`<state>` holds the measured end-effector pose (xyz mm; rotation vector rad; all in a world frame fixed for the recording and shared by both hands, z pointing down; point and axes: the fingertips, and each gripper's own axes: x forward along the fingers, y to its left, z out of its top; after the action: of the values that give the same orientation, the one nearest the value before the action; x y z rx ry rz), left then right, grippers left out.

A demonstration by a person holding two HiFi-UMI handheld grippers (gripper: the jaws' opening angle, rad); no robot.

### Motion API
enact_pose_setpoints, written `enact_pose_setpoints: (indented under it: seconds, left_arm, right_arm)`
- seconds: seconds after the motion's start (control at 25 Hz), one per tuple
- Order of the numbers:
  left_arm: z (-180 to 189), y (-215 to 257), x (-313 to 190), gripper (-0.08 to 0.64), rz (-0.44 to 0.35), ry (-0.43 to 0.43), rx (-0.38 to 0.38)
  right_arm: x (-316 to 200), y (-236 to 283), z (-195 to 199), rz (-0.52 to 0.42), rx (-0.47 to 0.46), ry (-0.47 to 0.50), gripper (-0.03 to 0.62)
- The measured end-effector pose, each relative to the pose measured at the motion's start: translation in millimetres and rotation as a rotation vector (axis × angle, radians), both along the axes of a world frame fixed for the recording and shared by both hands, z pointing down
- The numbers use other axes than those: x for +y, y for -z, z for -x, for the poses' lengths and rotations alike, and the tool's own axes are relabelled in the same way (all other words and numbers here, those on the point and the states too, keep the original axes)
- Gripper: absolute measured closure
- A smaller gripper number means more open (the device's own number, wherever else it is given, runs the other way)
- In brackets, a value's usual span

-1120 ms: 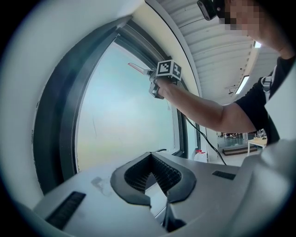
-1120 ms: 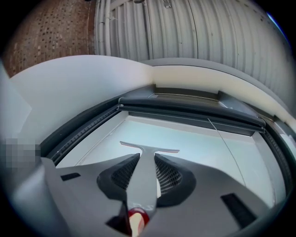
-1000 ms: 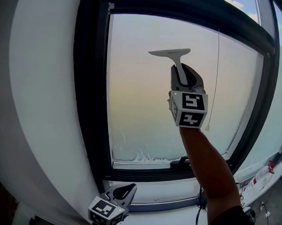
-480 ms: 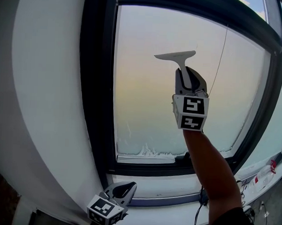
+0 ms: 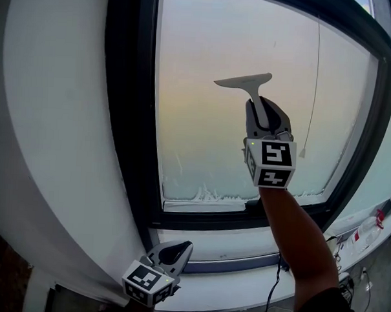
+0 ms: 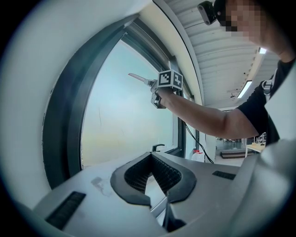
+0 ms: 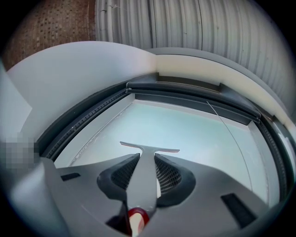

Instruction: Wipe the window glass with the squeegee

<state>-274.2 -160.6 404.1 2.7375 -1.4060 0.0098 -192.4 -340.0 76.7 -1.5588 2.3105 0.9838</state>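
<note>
A grey squeegee (image 5: 245, 81) rests with its blade against the window glass (image 5: 203, 120), about mid-height and right of centre. My right gripper (image 5: 264, 105) is shut on its handle, held up at arm's length. In the right gripper view the handle (image 7: 144, 176) runs between the pads, and the blade (image 7: 149, 147) lies level on the glass (image 7: 199, 134). My left gripper (image 5: 180, 247) hangs low by the white sill (image 5: 230, 250), shut with nothing in it. Its tips (image 6: 151, 156) meet in the left gripper view, where the squeegee (image 6: 138, 77) shows far off.
A dark window frame (image 5: 129, 117) surrounds the pane, with white wall (image 5: 55, 113) to its left. A thin cord (image 5: 313, 92) hangs down the glass right of the squeegee. Foam residue (image 5: 203, 195) lines the pane's bottom edge near a window handle (image 5: 252, 202). A bottle (image 5: 367, 231) stands at the sill's right.
The head view has shifted, so the window sits higher in the picture. The squeegee and right gripper stand a little lower and further right on the pane. The left gripper stays put.
</note>
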Motion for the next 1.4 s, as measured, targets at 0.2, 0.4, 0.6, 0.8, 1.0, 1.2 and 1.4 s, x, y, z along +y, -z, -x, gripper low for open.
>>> enact_pose_setpoints:
  seconds: [0.2, 0.4, 0.6, 0.8, 1.0, 1.2, 1.4]
  left_arm:
    - [-0.6, -7.0, 1.0, 0.559, 0.019, -0.010, 0.006]
    - [-0.2, -15.2, 0.2, 0.559, 0.029, -0.017, -0.008]
    - [1.8, -22.1, -0.3, 0.558, 0.037, -0.012, -0.003]
    - [3.0, -28.2, 3.2, 0.558, 0.059, -0.013, 0.003]
    - [2.1, -32.5, 4.3, 0.558, 0.074, -0.022, 0.008]
    - [-0.8, -40.7, 1.7, 0.558, 0.087, -0.027, 0.012]
    - [-8.3, -49.7, 0.9, 0.560, 0.115, -0.046, 0.022]
  right_arm:
    - [2.6, -32.5, -7.4, 0.061, -0.007, 0.025, 0.508]
    - [5.2, -74.1, -12.1, 0.127, 0.005, 0.039, 0.508]
    - [7.4, -119.7, -14.7, 0.190, 0.025, 0.048, 0.508]
    - [10.3, -162.5, -16.4, 0.259, 0.051, 0.049, 0.508]
    - [10.1, -196.1, -20.2, 0.310, 0.064, 0.037, 0.508]
    - [9.9, -230.4, -26.1, 0.379, 0.068, 0.027, 0.508]
    - [10.0, -263.1, -33.6, 0.454, 0.067, 0.019, 0.508]
